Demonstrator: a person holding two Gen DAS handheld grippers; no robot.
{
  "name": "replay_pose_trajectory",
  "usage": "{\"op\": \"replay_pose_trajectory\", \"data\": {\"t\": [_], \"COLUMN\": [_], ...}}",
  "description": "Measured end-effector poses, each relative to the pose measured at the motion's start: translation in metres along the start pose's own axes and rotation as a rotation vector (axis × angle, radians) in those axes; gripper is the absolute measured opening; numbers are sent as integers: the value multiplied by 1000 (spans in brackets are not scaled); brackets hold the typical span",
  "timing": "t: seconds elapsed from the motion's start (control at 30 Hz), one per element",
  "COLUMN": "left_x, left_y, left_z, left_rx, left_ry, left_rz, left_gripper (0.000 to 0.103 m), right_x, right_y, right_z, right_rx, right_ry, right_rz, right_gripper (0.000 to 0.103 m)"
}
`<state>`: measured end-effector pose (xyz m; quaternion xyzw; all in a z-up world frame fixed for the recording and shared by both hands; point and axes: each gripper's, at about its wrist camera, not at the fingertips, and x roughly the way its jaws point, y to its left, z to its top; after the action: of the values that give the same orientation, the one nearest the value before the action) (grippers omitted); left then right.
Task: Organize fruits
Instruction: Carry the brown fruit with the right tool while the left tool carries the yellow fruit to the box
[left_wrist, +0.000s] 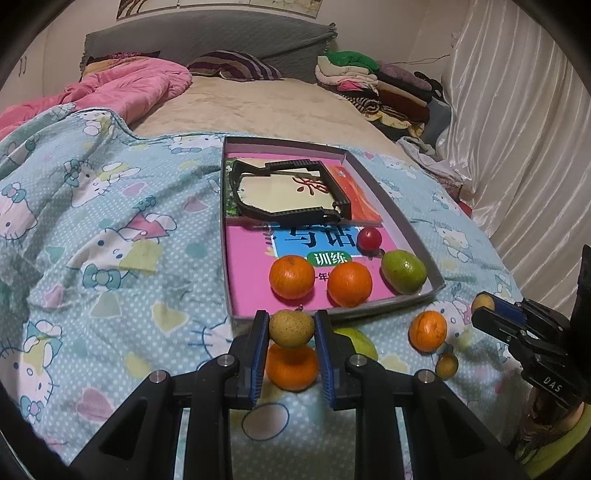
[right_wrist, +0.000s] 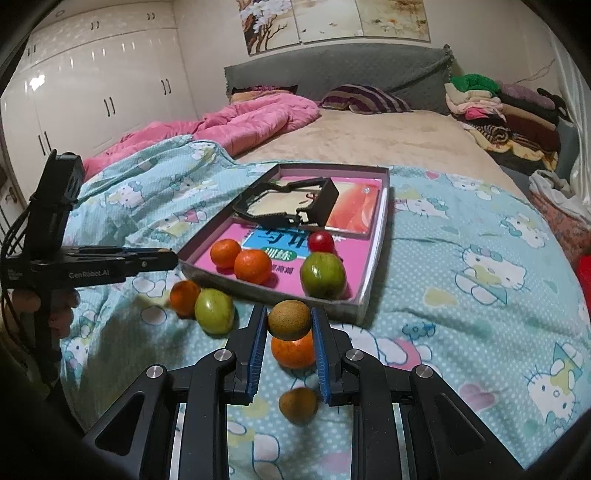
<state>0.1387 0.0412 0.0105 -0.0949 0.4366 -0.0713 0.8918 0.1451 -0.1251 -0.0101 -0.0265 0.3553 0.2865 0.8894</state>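
Note:
A grey shallow box on the bed holds two oranges, a green fruit and a small red fruit. My left gripper is shut on a small brown-yellow fruit, above an orange on the blanket. My right gripper is shut on a small brown fruit, above another orange. Loose on the blanket lie an orange, a green fruit and a small brown fruit.
The box also holds books and a black plastic frame. The Hello Kitty blanket covers the bed's near half. A pink quilt and folded clothes lie at the back. Curtains hang on the right.

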Motion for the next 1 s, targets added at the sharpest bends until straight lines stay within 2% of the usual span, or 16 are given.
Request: {"op": "replay_pose_trajectory", "data": {"t": [0.53, 1.0], "left_x": [17, 27], "left_y": [-1, -2], "left_z": [18, 18], "left_rx": [34, 46], "left_ry": [1, 2], "left_rz": [20, 49], "left_gripper": [25, 25], "right_x": [23, 63], "right_y": [12, 2], "right_z": [35, 53], "right_rx": [-51, -39], "right_ry": [-20, 42], "right_rz": [23, 43], "right_gripper": [25, 25]}}
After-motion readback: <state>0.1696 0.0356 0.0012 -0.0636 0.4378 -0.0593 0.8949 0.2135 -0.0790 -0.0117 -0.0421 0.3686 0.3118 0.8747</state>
